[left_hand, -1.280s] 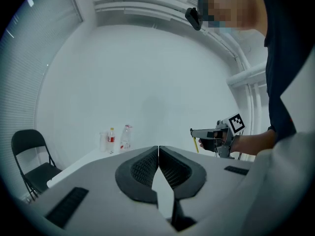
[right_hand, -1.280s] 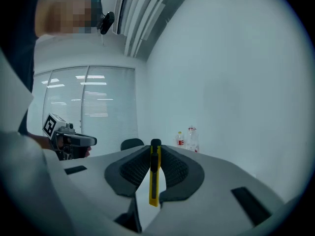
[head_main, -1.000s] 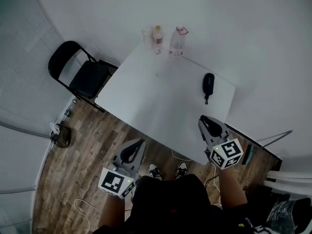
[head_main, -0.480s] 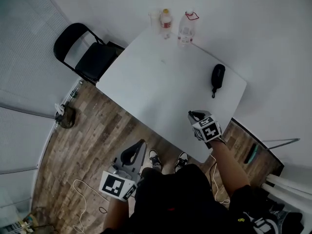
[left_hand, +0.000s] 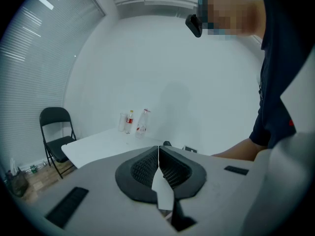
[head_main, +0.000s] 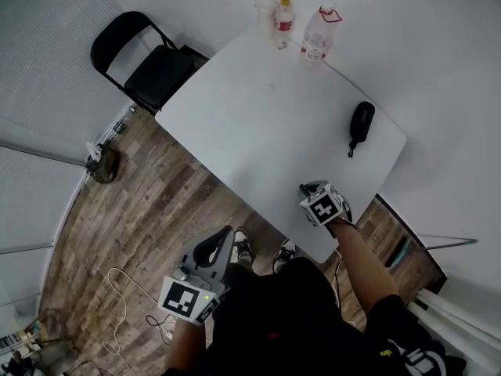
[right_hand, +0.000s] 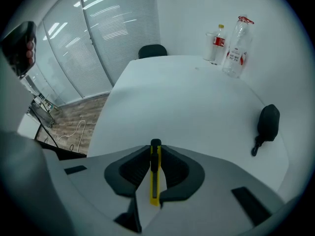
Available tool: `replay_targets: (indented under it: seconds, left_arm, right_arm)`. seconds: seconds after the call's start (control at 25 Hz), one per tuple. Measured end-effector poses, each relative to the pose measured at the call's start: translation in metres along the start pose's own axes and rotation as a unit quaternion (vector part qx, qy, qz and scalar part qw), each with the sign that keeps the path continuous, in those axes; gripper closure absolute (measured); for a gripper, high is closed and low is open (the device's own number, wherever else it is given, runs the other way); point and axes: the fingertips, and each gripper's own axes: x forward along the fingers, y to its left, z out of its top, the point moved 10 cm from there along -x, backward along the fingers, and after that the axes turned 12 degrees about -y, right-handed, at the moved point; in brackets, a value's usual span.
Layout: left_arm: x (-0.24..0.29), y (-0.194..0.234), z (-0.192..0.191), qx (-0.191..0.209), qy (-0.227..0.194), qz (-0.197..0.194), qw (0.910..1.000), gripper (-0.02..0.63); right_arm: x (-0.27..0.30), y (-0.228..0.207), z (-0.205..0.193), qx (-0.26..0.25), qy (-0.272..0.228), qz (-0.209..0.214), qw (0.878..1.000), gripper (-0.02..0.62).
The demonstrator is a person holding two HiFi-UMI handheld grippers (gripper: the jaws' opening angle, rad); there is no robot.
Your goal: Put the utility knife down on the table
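A yellow and black utility knife (right_hand: 155,173) is clamped between the jaws of my right gripper (right_hand: 155,149), its black tip pointing out over the white table (right_hand: 187,102). In the head view my right gripper (head_main: 311,189) hangs over the table's near right corner (head_main: 266,124), tipped steeply down; the knife is hidden there. My left gripper (head_main: 213,248) is held low off the table's near edge, above the wooden floor. In the left gripper view its jaws (left_hand: 158,154) are pressed together with nothing between them.
A black pouch (head_main: 361,121) with a strap lies near the table's right edge (right_hand: 268,123). Two bottles (head_main: 315,32) and a clear cup (head_main: 264,10) stand at the far corner. A black folding chair (head_main: 153,69) stands left of the table. Cables lie on the floor.
My right gripper has moved forward from beside the table's near edge to above its near right corner and tipped down. The left gripper has hardly moved.
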Motion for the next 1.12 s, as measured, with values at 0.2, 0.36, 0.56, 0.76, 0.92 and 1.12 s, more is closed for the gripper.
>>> replay_targets:
  seconds: [0.2, 0.36, 0.56, 0.76, 0.92, 1.12]
  left_arm:
    - [-0.005, -0.002, 0.004, -0.001, 0.004, -0.004, 1.0, 0.583]
    - [-0.007, -0.007, 0.009, 0.002, 0.009, -0.011, 0.9999, 0.583]
    - [-0.01, -0.006, 0.02, 0.017, 0.0, -0.027, 0.9995, 0.581]
    - [-0.006, -0.009, 0.039, 0.027, -0.022, -0.046, 0.9983, 0.583]
    - [0.002, -0.016, 0.055, 0.043, -0.049, -0.076, 0.9949, 0.583]
    - [0.019, -0.03, 0.068, 0.061, -0.072, -0.119, 0.9884, 0.583]
  right_arm:
    - [0.004, 0.002, -0.003, 0.001, 0.018, -0.007, 1.0, 0.517]
    - [0.003, 0.003, -0.005, 0.014, 0.012, -0.011, 1.0, 0.506]
    - [-0.015, 0.003, -0.001, 0.04, -0.037, -0.027, 0.998, 0.486]
    - [-0.089, 0.015, 0.027, 0.087, -0.178, -0.058, 0.978, 0.54]
    - [-0.162, 0.031, 0.05, 0.101, -0.286, -0.085, 0.949, 0.549]
    - [-0.24, 0.052, 0.062, 0.082, -0.383, -0.117, 0.913, 0.563]
